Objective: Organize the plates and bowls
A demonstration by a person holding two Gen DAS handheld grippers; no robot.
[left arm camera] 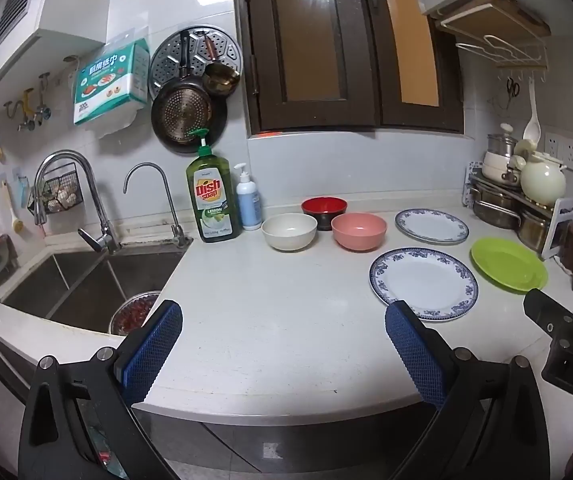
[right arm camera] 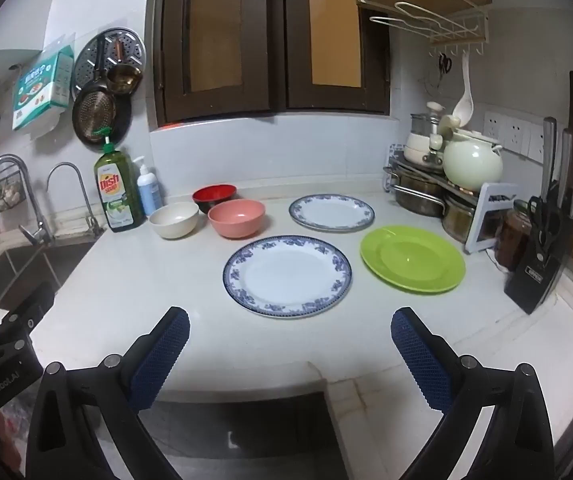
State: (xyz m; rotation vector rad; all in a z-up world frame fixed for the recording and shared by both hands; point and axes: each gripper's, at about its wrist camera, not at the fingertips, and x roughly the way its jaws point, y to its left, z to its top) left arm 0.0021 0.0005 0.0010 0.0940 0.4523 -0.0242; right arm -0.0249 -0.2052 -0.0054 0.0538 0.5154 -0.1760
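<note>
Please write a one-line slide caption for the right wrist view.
Open right tool above the countertop, facing three plates and three bowls.

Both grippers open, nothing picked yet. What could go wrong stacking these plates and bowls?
1. The near blue-rimmed plate, far blue-rimmed plate and green plate lie flat on the counter; fingers may struggle to get under a rim and could shove a plate instead.
2. The white bowl, pink bowl and red bowl sit close together; reaching for one could knock its neighbour.
3. The dish soap bottle stands beside the white bowl and could tip.
</note>
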